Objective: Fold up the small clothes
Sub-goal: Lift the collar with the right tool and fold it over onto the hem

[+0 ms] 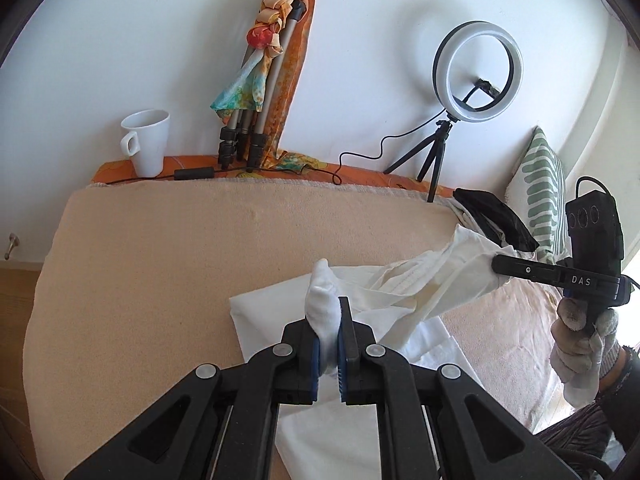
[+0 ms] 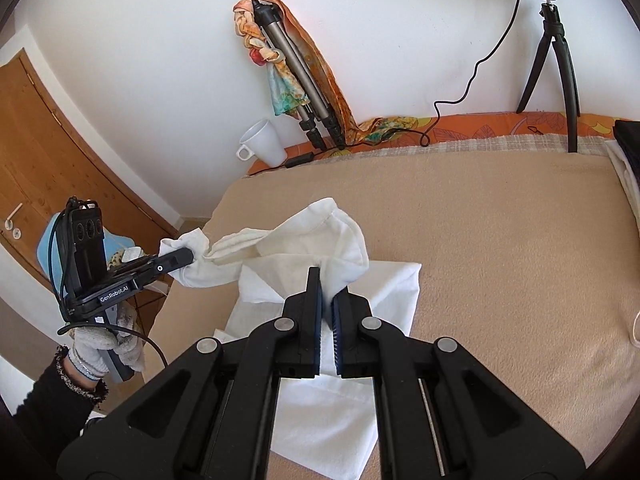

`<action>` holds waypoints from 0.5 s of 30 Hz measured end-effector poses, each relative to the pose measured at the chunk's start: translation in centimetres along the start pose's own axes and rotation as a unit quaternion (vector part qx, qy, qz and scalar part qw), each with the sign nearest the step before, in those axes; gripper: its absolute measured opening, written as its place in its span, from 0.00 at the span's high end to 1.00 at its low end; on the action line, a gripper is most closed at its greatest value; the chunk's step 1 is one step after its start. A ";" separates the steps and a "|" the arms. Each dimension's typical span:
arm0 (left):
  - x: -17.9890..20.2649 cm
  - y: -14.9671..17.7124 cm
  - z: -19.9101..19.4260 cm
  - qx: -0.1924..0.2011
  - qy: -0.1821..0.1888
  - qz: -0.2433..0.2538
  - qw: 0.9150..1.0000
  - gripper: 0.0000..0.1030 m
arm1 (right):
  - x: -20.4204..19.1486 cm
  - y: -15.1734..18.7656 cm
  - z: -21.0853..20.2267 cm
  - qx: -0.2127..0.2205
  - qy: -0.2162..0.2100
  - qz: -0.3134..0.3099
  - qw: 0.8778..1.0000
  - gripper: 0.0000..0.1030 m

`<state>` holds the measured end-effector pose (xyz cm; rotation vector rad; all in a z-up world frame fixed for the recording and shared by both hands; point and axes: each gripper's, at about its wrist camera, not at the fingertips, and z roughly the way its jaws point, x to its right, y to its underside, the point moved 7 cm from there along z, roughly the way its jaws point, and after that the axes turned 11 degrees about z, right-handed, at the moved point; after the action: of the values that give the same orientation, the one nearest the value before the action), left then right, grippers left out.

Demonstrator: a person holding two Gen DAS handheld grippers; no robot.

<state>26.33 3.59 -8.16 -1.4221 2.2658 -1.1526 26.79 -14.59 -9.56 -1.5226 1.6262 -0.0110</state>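
From the left wrist camera, the left gripper (image 1: 328,316) has its jaws closed on a bunched corner of the white garment (image 1: 420,284), which pokes up between the blue pads. The cloth stretches off to the right gripper (image 1: 500,266), clamped on the other end; beneath the span lies more white cloth (image 1: 256,312) flat on the beige blanket (image 1: 160,260). A white mug (image 1: 146,142) stands at the blanket's far edge.

From the right wrist camera, the right gripper (image 2: 327,296) pinches a thin fold of the garment (image 2: 320,232), jaws nearly together. The left gripper (image 2: 188,258) grips the opposite corner, out past the blanket's (image 2: 500,220) left edge.

This looks like the spreading step: the piece is lifted and half stretched. Next, I reckon, both ends need pulling taut and lowering flat onto the blanket before any fold.
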 end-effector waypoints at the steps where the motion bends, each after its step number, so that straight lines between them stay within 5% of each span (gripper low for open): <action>1: 0.4 0.9 -0.1 -0.004 0.003 0.000 1.000 0.96 | 0.0 1.0 -0.4 0.000 -0.001 0.000 1.000 0.94; 9: 2.6 7.1 -0.5 -0.038 -0.013 0.015 0.999 0.95 | 1.3 8.3 -0.7 -0.019 0.014 -0.020 1.000 0.94; 15: 3.7 10.0 -1.6 -0.056 -0.034 0.049 0.997 0.89 | 1.8 10.7 -1.4 -0.006 0.041 -0.058 0.997 0.94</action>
<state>16.96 3.43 -13.57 -1.3512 2.3566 -0.9462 17.68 -14.16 -15.55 -1.6424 1.6032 -0.1295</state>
